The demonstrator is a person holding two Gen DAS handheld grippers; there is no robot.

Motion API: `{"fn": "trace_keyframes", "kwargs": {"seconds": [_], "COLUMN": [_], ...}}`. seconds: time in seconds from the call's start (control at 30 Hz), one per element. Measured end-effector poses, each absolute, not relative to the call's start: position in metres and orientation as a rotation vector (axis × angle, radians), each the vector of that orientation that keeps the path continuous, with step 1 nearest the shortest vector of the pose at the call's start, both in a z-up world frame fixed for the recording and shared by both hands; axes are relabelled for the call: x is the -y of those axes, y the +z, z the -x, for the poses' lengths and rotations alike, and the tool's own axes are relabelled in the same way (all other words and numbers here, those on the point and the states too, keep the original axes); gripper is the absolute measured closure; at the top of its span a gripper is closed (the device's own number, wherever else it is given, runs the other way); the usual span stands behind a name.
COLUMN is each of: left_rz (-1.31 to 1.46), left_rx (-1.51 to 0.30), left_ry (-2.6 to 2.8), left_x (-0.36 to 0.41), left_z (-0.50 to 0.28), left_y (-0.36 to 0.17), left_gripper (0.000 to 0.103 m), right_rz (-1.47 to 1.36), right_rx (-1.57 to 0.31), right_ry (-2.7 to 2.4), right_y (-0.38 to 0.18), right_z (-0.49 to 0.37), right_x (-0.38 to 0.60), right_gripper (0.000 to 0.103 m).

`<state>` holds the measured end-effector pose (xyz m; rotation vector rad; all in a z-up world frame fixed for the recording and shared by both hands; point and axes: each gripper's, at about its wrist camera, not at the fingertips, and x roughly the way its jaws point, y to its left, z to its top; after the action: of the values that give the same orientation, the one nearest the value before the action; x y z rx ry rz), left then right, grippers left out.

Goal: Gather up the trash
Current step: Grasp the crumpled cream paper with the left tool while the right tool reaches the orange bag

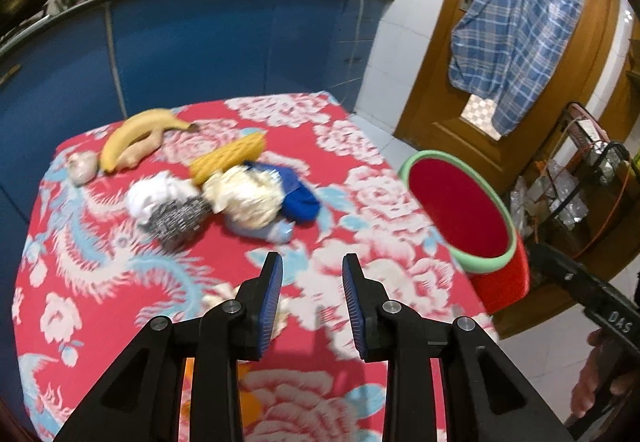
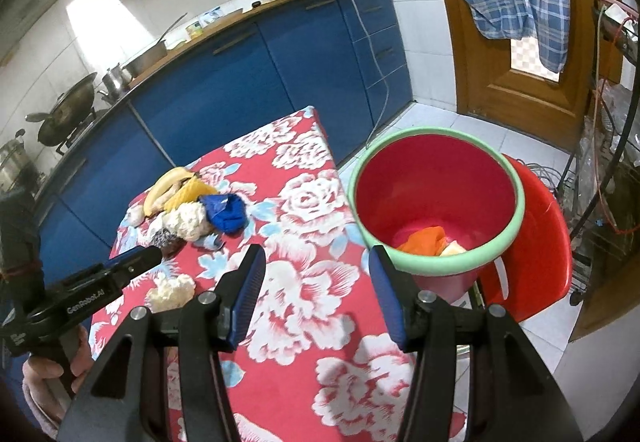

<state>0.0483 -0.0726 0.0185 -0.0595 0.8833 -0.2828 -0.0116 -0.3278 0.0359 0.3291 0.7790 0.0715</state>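
Note:
My left gripper (image 1: 312, 282) is open and empty, low over the red flowered tablecloth (image 1: 360, 146). Ahead of it lies a blurred heap: a banana (image 1: 140, 130), a corn cob (image 1: 228, 156), crumpled cream paper (image 1: 244, 198), a blue wrapper (image 1: 300, 198), a steel scrubber (image 1: 176, 220) and a white wad (image 1: 150, 194). A small crumpled paper (image 2: 170, 290) lies beside the left gripper (image 2: 150, 256). My right gripper (image 2: 316, 282) is open and empty, near the table's right edge. Beside that edge stands a red bucket with a green rim (image 2: 516, 210), holding an orange wrapper (image 2: 424, 238) and a pale scrap (image 2: 454, 248).
A garlic bulb (image 1: 82, 168) lies at the table's far left. The bucket sits on a red plastic chair (image 2: 540, 238). Blue kitchen cabinets (image 1: 200, 42) run behind the table. A wooden door (image 2: 520, 62) with a checked cloth and a wire rack (image 2: 608, 182) stand to the right.

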Motion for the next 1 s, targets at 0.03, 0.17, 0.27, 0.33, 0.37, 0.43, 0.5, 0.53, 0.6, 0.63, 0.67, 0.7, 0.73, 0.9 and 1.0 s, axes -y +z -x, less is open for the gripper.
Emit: {"fn": "trace_keyframes", "kwargs": {"seconds": [0.03, 0.17, 0.27, 0.33, 0.37, 0.43, 0.5, 0.53, 0.6, 0.63, 0.67, 0.7, 0.73, 0.9, 1.0], "left_rz": [0.061, 0.064, 0.049, 0.038, 0.032, 0.023, 0.012, 0.002, -0.018, -0.024, -0.021, -0.013, -0.008, -0.009, 0.03], "left_rx": [-0.889, -0.917, -0.94, -0.959, -0.967, -0.98, -0.987, -0.987, -0.981, -0.981, -0.982, -0.982, -0.982, -0.965, -0.963], "left_ry": [-0.275, -0.253, -0.236, -0.225, -0.218, -0.2, -0.188, -0.179, -0.165, -0.16, -0.161, -0.166, -0.167, -0.201, -0.241], "left_x": [0.069, 0.059, 0.054, 0.052, 0.052, 0.05, 0.049, 0.048, 0.048, 0.047, 0.046, 0.045, 0.044, 0.045, 0.041], "left_z": [-0.049, -0.046, -0.046, -0.046, -0.047, -0.05, -0.052, -0.053, -0.055, -0.057, -0.058, -0.059, -0.06, -0.062, -0.064], "left_y": [0.016, 0.002, -0.011, -0.02, -0.024, -0.031, -0.037, -0.039, -0.043, -0.045, -0.047, -0.048, -0.049, -0.05, -0.051], "left_gripper": [0.07, 0.063, 0.056, 0.055, 0.054, 0.054, 0.054, 0.053, 0.052, 0.052, 0.051, 0.051, 0.051, 0.051, 0.065], "right_rz": [-0.327, -0.325, -0.325, -0.328, -0.328, -0.326, -0.327, -0.328, -0.331, -0.333, -0.334, -0.334, -0.333, -0.325, -0.327], "right_rx": [-0.782, -0.791, -0.805, -0.82, -0.826, -0.835, -0.841, -0.844, -0.85, -0.853, -0.857, -0.86, -0.865, -0.875, -0.877], "right_ry": [0.074, 0.081, 0.083, 0.087, 0.088, 0.089, 0.089, 0.087, 0.083, 0.083, 0.082, 0.081, 0.081, 0.08, 0.081], "right_y": [0.036, 0.034, 0.029, 0.026, 0.024, 0.022, 0.019, 0.018, 0.016, 0.014, 0.013, 0.012, 0.01, 0.007, 0.006], "right_z": [0.012, 0.014, 0.014, 0.013, 0.013, 0.013, 0.012, 0.012, 0.01, 0.01, 0.009, 0.009, 0.008, 0.007, 0.007], "right_x": [0.325, 0.316, 0.311, 0.307, 0.305, 0.302, 0.301, 0.301, 0.3, 0.3, 0.3, 0.3, 0.3, 0.299, 0.298], "right_gripper": [0.047, 0.047, 0.047, 0.047, 0.047, 0.047, 0.047, 0.047, 0.047, 0.047, 0.047, 0.047, 0.047, 0.047, 0.047]}}
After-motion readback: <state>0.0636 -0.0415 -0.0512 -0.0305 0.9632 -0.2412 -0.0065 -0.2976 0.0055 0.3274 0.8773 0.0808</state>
